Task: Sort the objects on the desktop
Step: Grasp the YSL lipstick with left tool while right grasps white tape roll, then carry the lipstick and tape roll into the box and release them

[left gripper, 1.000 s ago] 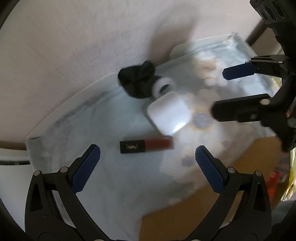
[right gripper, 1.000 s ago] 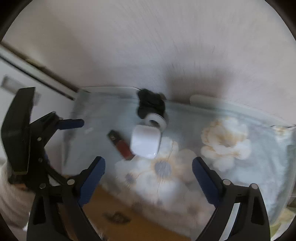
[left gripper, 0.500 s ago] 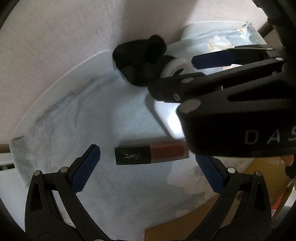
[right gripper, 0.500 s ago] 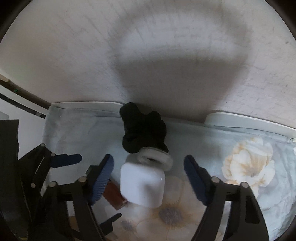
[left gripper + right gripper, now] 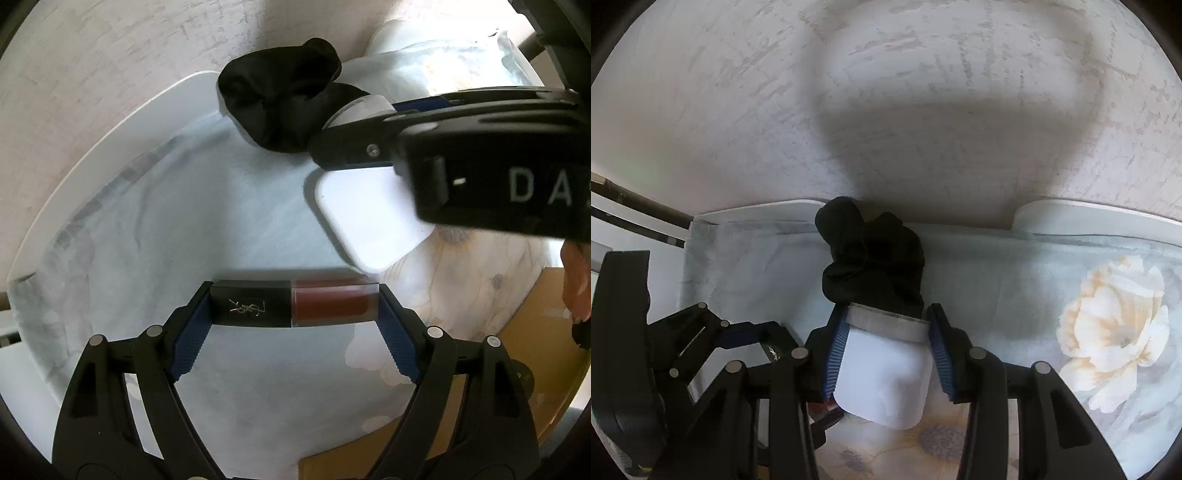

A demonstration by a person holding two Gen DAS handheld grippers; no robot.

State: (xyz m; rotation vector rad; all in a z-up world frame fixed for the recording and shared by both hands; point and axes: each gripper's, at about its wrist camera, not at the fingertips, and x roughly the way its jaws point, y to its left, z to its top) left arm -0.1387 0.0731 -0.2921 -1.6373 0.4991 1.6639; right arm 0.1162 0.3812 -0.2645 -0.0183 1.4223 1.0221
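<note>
A lip gloss tube (image 5: 295, 308) with a black cap and dark red body lies crosswise on the pale blue cloth. My left gripper (image 5: 293, 295) is closing on it, and its blue pads touch both ends of the tube. A white rounded case (image 5: 882, 373) sits between the blue pads of my right gripper (image 5: 886, 314), which is closing and presses on its two sides. The case (image 5: 362, 218) also shows in the left wrist view, partly hidden under the right gripper's black body.
A black scrunchie (image 5: 871, 262) lies just beyond the case by the wall, with a white ring (image 5: 886, 323) leaning between them. The flowered cloth (image 5: 1108, 325) covers a white tabletop (image 5: 110, 122). The wall stands close behind. Brown floor (image 5: 535, 332) shows past the cloth's edge.
Both grippers came down toward the cloth. The left jaws narrowed from wide open onto the tube's ends. The right gripper moved in over the white case and narrowed onto it.
</note>
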